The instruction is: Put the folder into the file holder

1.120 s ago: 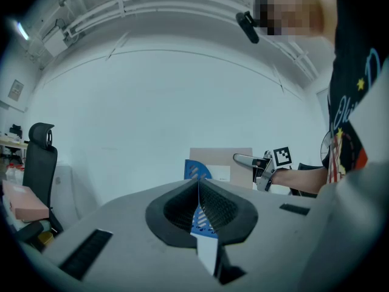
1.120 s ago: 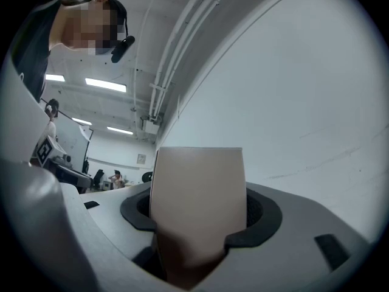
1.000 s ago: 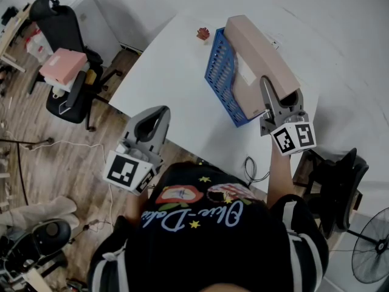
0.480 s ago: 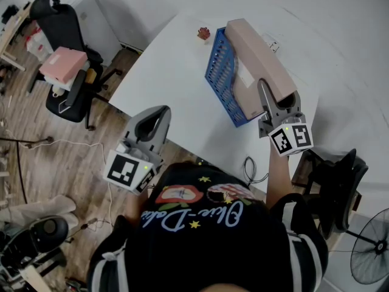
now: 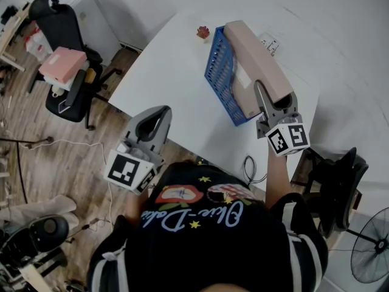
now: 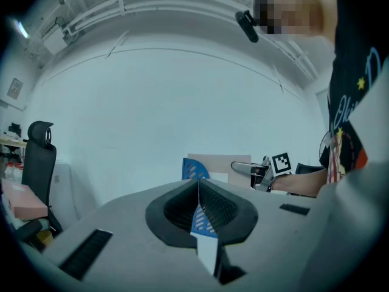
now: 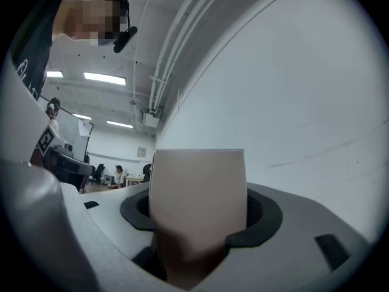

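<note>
A beige folder (image 5: 255,50) lies lengthwise along the right side of the blue mesh file holder (image 5: 220,72) on the white table (image 5: 170,84). How deep it sits in the holder is hidden. My right gripper (image 5: 273,96) is shut on the folder's near end. In the right gripper view the folder (image 7: 197,205) fills the gap between the jaws of that gripper (image 7: 197,224). My left gripper (image 5: 157,115) hangs shut and empty off the table's near-left edge. In the left gripper view its pads (image 6: 199,196) meet, with the file holder (image 6: 193,169) and folder (image 6: 225,163) beyond.
A small red object (image 5: 202,33) and a white socket block (image 5: 269,41) sit at the table's far end. An office chair with a pink box (image 5: 61,66) stands left; a black chair (image 5: 334,181) and a fan (image 5: 371,248) stand right. A cable (image 5: 250,169) hangs at the near edge.
My right gripper and the folder have edged slightly left, toward the file holder. The left gripper has stayed where it was.
</note>
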`<state>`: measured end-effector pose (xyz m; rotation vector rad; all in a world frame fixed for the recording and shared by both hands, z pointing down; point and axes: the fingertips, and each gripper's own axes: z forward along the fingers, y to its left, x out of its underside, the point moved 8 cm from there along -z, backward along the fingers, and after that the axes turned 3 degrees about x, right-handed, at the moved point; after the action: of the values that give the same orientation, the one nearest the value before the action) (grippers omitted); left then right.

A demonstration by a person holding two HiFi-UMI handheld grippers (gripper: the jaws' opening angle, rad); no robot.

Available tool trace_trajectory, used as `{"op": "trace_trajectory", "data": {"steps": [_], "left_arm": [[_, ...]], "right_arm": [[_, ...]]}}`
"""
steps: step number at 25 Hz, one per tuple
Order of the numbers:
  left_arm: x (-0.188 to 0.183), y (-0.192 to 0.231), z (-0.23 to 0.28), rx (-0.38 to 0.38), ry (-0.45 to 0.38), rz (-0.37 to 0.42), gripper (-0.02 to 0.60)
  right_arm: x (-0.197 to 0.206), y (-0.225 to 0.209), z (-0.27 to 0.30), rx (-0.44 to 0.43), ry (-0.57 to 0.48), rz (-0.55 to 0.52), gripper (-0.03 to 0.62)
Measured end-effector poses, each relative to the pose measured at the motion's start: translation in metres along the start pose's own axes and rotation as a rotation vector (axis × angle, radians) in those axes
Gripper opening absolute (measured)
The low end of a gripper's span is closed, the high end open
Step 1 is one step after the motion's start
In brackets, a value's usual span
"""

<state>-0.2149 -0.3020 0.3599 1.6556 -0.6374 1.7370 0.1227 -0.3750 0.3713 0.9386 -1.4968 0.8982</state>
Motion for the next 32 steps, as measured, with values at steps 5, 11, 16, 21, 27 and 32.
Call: {"op": "trace_trajectory", "data": {"steps": [5,11,16,21,27,32], "left_arm": [[0.001,-0.001,-0.001,-0.002,0.008,0.003,0.005],[-0.001,-0.004,-0.001,0.012,0.003,0.009,0.005],[-0.002,-0.008,0.002,0.018,0.013,0.010,0.005],[0.000,-0.013,0.008,0.052,0.020,0.010,0.005],[-0.001,-0.021,0.029,0.146,0.019,0.017,0.005],[0.001,-0.036,0.048,0.233,0.033,0.018,0.005]], "right_arm": [[0.001,0.001,0.000,-0.011,0.016,-0.003,0.270],[0.004,0.000,-0.004,-0.013,0.023,0.008,0.272],[-0.004,-0.003,-0.011,0.018,-0.015,0.033,0.297],[-0.019,-0.002,-0.024,0.035,-0.028,0.001,0.310],[-0.045,-0.001,-0.055,0.089,-0.101,-0.027,0.310],[-0.060,0.006,-0.085,0.112,-0.139,-0.043,0.308]]}}
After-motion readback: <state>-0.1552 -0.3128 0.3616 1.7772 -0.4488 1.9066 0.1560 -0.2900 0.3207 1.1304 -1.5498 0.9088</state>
